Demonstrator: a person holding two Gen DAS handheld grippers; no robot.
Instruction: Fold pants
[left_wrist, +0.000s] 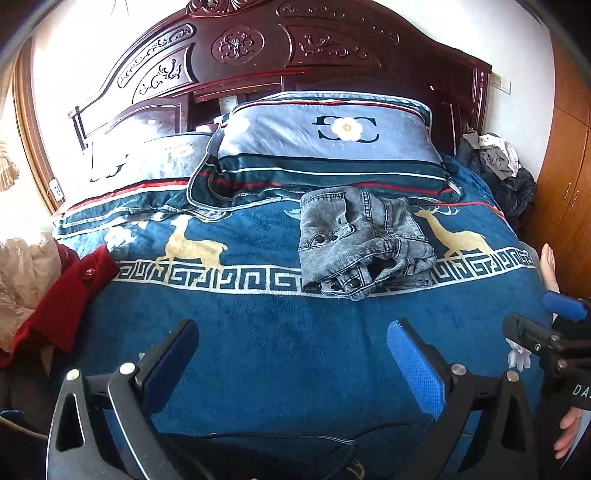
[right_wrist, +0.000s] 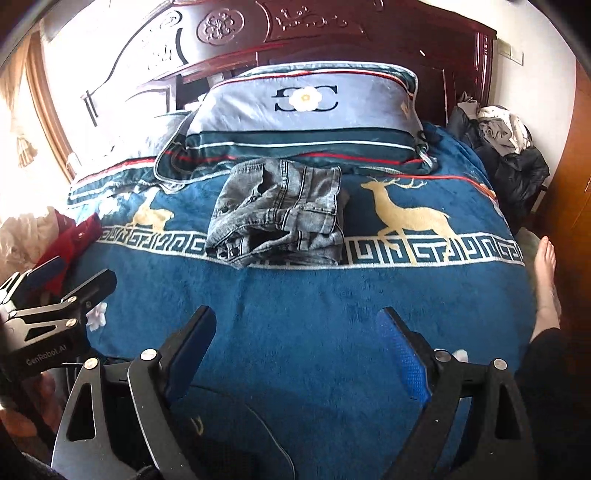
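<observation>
Currently the folded grey pants (left_wrist: 364, 243) lie on the blue bed blanket (left_wrist: 280, 343) just before the pillow (left_wrist: 332, 147). Left tool (left_wrist: 291, 354) and right tool (right_wrist: 299, 343) stand apart, empty, well short of them.

This is a bedroom in a home. Beyond the open jaws spreads a bed under a blue deer-patterned blanket (left_wrist: 258, 332), with striped pillows (left_wrist: 332, 144) farther ahead against a carved dark wooden headboard (left_wrist: 258, 48). Right of the jaws stand a wooden wardrobe (left_wrist: 569, 177) and a heap of clothes (left_wrist: 498, 162).
</observation>
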